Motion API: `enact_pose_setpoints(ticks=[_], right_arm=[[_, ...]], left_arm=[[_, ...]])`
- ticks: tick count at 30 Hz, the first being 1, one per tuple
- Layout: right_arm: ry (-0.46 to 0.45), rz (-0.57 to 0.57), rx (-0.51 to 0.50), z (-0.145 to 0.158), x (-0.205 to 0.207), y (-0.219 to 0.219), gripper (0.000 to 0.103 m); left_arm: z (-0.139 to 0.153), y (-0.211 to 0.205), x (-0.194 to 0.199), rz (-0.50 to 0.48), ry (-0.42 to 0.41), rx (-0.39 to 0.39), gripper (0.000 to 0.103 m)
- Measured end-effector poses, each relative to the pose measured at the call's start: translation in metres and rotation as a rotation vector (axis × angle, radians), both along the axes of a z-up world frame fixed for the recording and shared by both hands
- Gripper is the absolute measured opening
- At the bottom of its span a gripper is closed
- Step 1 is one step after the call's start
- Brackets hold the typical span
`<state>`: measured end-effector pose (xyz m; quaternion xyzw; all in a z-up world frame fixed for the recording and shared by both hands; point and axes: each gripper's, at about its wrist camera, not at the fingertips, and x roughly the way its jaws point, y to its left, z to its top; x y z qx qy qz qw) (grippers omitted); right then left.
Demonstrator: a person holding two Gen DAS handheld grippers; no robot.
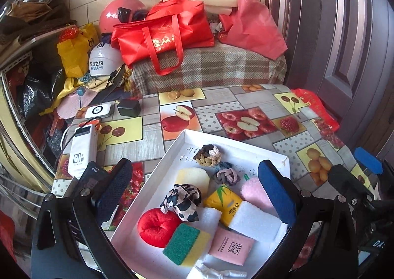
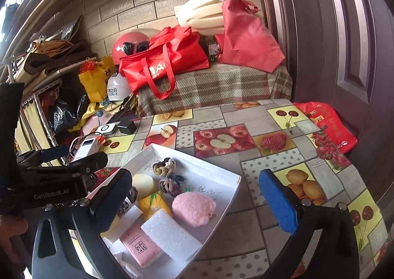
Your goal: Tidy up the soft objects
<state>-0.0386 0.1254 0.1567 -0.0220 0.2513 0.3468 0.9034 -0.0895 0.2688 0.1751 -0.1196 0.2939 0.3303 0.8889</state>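
A shallow white cardboard tray (image 1: 172, 153) sits on the fruit-patterned table (image 1: 221, 101), filled with soft things: a round red plush cushion (image 1: 157, 226), a green-and-yellow scrubbing sponge (image 1: 184, 243), a fluffy pink puff (image 2: 193, 208), a white foam block (image 2: 170, 236) and knotted rope balls (image 1: 208, 155). The left claw (image 1: 197, 192) hangs wide open above the tray, holding nothing. The right claw (image 2: 197, 197) gapes equally wide and empty over the tray's right edge

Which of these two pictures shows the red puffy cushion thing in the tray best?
The left wrist view. There the red cushion lies in plain sight near the white tray's front, beside the green and yellow sponge. In the right wrist view I cannot find it; the gripper's finger blocks that corner.
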Motion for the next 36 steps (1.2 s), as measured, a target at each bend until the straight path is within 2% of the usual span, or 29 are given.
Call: enact_pose_setpoints(ticks=[3,6,10,13,14,16,19,21,23,26,31,34,36], right_arm=[[-0.039,0.002,0.025,0.017,-0.007,-0.012,0.103],[-0.115,-0.036,0.033,0.038,-0.019,-0.028,0.103],[-0.286,-0.212,0.016,0.071,-0.041,-0.055,0.103],[-0.356,-0.371,0.075,0.097,-0.056,-0.085,0.103],[-0.355,-0.412,0.098,0.105,-0.059,-0.096,0.103],[-0.352,-0.418,0.147,0.120,-0.065,-0.114,0.103],[-0.362,-0.393,0.198,0.136,-0.076,-0.139,0.103],[-0.378,-0.378,0.238,0.144,-0.088,-0.156,0.103],[-0.371,-0.375,0.262,0.153,-0.099,-0.170,0.103],[-0.333,-0.365,0.312,0.167,-0.111,-0.188,0.103],[-0.371,-0.353,0.321,0.171,-0.121,-0.193,0.103],[-0.334,-0.330,0.290,0.162,-0.114,-0.187,0.103],[-0.296,-0.322,0.270,0.156,-0.110,-0.187,0.103]], left_arm=[[0.012,-0.010,-0.010,-0.024,-0.021,-0.021,0.103],[0.023,-0.029,-0.017,-0.049,-0.016,0.012,0.103],[0.044,-0.060,-0.025,-0.061,0.011,0.121,0.103],[0.066,-0.077,-0.036,-0.048,-0.004,0.164,0.103],[0.073,-0.081,-0.041,-0.039,-0.011,0.173,0.103],[0.087,-0.089,-0.053,-0.018,-0.025,0.175,0.103],[0.098,-0.102,-0.072,0.102,0.008,0.168,0.103],[0.102,-0.113,-0.084,0.181,0.031,0.192,0.103],[0.105,-0.120,-0.095,0.170,0.023,0.186,0.103],[0.106,-0.124,-0.106,0.190,0.004,0.132,0.103],[0.103,-0.130,-0.109,0.230,0.028,0.088,0.103],[0.104,-0.138,-0.110,0.240,0.030,0.102,0.103],[0.102,-0.144,-0.106,0.268,0.066,0.134,0.103]])
